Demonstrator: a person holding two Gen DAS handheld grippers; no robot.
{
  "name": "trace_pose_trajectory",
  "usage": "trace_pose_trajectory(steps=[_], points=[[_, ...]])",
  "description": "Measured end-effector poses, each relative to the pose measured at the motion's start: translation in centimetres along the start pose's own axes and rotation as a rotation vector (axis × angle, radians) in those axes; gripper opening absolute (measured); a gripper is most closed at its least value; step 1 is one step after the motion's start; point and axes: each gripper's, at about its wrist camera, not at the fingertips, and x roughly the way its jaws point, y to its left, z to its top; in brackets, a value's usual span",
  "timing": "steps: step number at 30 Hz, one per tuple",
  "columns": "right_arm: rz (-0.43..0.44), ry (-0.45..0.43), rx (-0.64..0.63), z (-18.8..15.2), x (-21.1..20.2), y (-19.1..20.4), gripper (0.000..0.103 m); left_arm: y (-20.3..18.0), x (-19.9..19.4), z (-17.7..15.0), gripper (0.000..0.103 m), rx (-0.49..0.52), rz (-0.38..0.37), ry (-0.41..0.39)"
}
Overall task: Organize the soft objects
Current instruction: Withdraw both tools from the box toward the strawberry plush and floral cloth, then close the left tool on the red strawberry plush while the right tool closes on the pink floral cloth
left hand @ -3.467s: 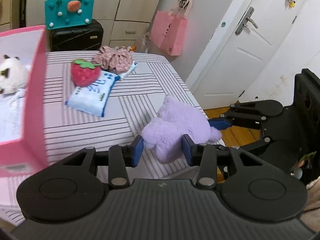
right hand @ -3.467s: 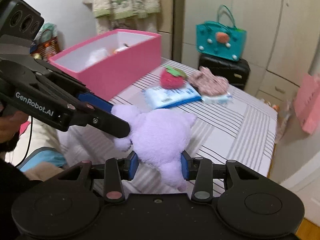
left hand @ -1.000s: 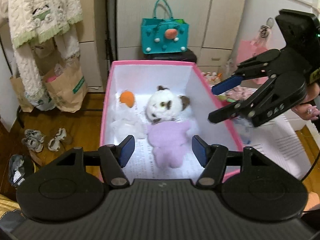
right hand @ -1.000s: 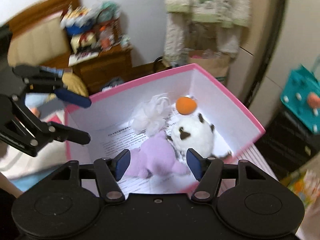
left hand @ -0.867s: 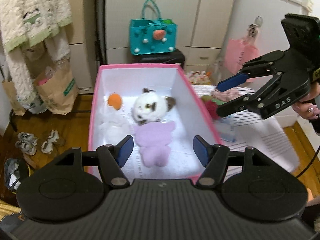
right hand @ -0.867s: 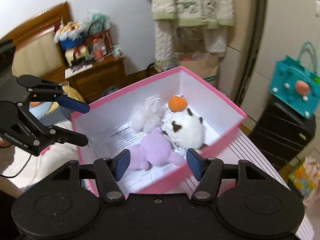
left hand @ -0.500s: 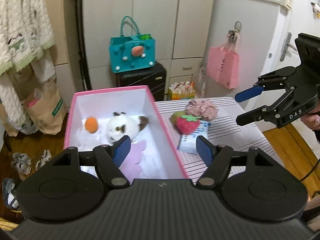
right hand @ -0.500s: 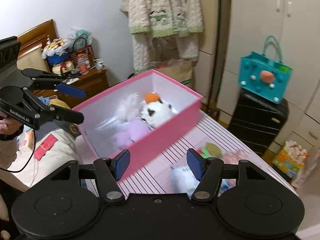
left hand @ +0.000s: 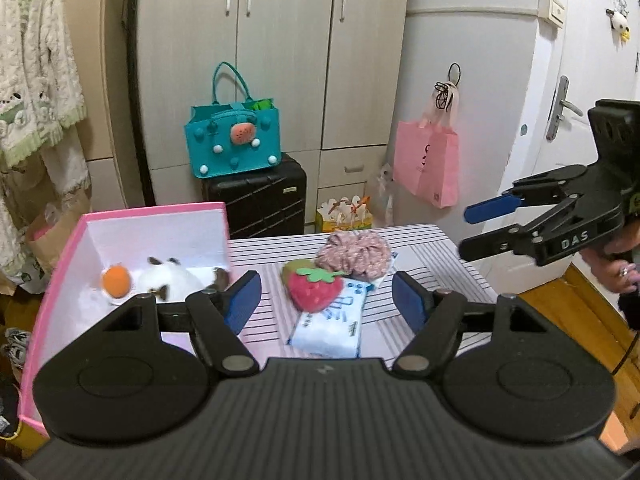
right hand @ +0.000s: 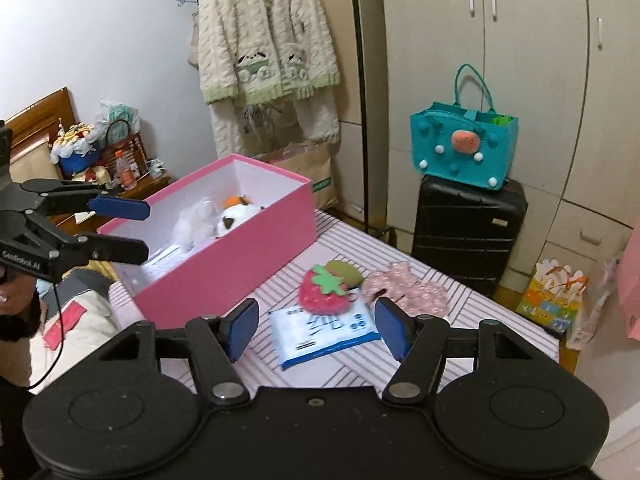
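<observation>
Now, from left to right along the striped table [left hand: 432, 240]: the pink box [left hand: 60, 264] stands at its left edge, already holding a white plush with dark patches [left hand: 168, 280] and an orange ball on something fluffy [left hand: 116, 282] near the far wall. Just right of the box, toward the table's middle, a strawberry plush [left hand: 316, 290] lies on top of a blue-and-white packet [left hand: 332, 326], and a pink floral fabric bundle [left hand: 354, 252] sits touching them on the far side, nearer the back edge.

Both tools are empty. The left gripper [left hand: 326, 300] hangs above the near edge with its blue pads wide apart, roughly framing the strawberry. The right gripper [right hand: 316, 326] is likewise spread, looking down over the same pile from the right; in the left view it appears off the table's right edge.

Judging by look, the strawberry is light and squashy, so a pinch across its red body should hold; the green felt leaf would likely just bend. The packet seems flat, slick and limp, best taken by an edge. The floral bundle will probably compress and sag, so a deep bite into its middle suits it.
</observation>
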Motion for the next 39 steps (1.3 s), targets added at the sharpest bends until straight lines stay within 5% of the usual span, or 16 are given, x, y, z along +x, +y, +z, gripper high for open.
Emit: trace_pose_trajectory(steps=[12,28,39], points=[[-0.014,-0.150,0.070,-1.4,4.2,-5.7,0.081,-5.3,9.4,-0.9,0.072,0.052,0.108,0.046],[-0.035,-0.076,0.093,-2.7,13.2,-8.9,0.089,-2.8,17.4,-4.7,0.070,-0.152,0.207,-0.015],[-0.040,-0.049,0.063,-3.3,16.6,-10.8,0.090,-1.9,20.0,-5.3,0.070,-0.176,0.246,-0.014]])
